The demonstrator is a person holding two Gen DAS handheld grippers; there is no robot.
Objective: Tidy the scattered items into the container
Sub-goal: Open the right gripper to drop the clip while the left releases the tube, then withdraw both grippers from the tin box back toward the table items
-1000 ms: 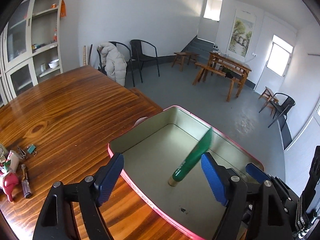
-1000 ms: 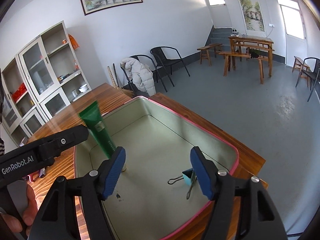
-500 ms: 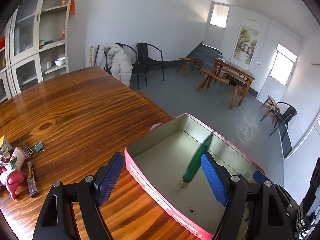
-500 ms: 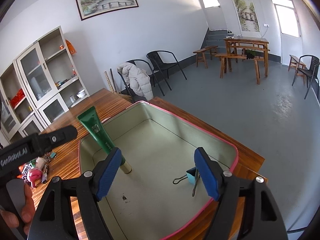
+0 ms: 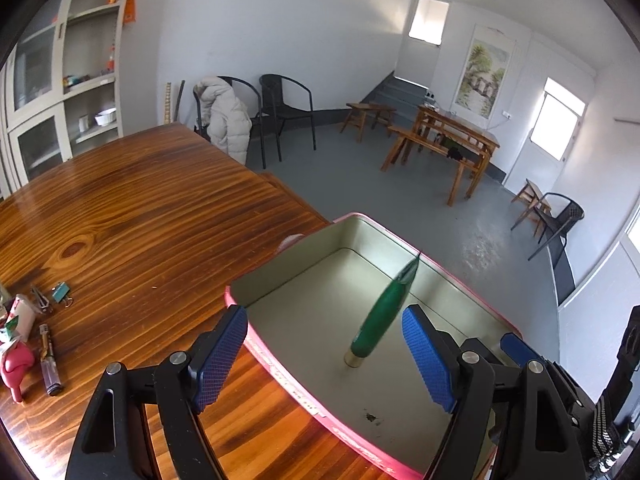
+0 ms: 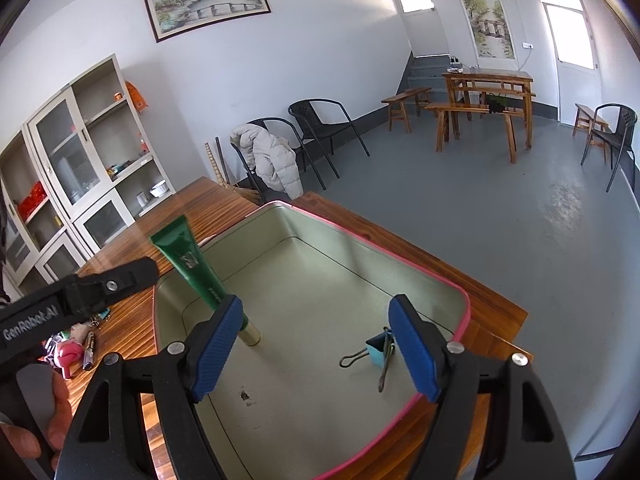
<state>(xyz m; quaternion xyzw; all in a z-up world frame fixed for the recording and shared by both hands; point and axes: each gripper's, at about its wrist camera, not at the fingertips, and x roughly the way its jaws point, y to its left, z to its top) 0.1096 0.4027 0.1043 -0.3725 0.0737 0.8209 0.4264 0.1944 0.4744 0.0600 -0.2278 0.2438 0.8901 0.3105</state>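
Observation:
A pink-rimmed tin [image 5: 236, 293] sits at the corner of the wooden table [image 5: 140, 208]. Inside it a green tube [image 5: 386, 312] stands tilted on its gold cap, blurred in the left wrist view. In the right wrist view the green tube [image 6: 188, 264] leans toward the tin's [image 6: 464, 308] left wall, and a blue binder clip [image 6: 378, 350] lies on the floor of the tin. My left gripper [image 5: 324, 356] hangs open over the tin's near edge. My right gripper [image 6: 316, 352] is open above the tin, holding nothing.
Loose items lie on the table to the left: a pink toy [image 5: 16, 364], small binder clips [image 5: 60, 294] and a slim screwdriver-like tool [image 5: 50, 356]. The table edge drops to grey floor beyond the tin. A hand [image 6: 56, 424] holds the left gripper's body [image 6: 80, 296].
The left gripper has drawn back from the tin toward the table, bringing more wood and the loose items into view. The right gripper's jaws have widened a little, with the clip lying free.

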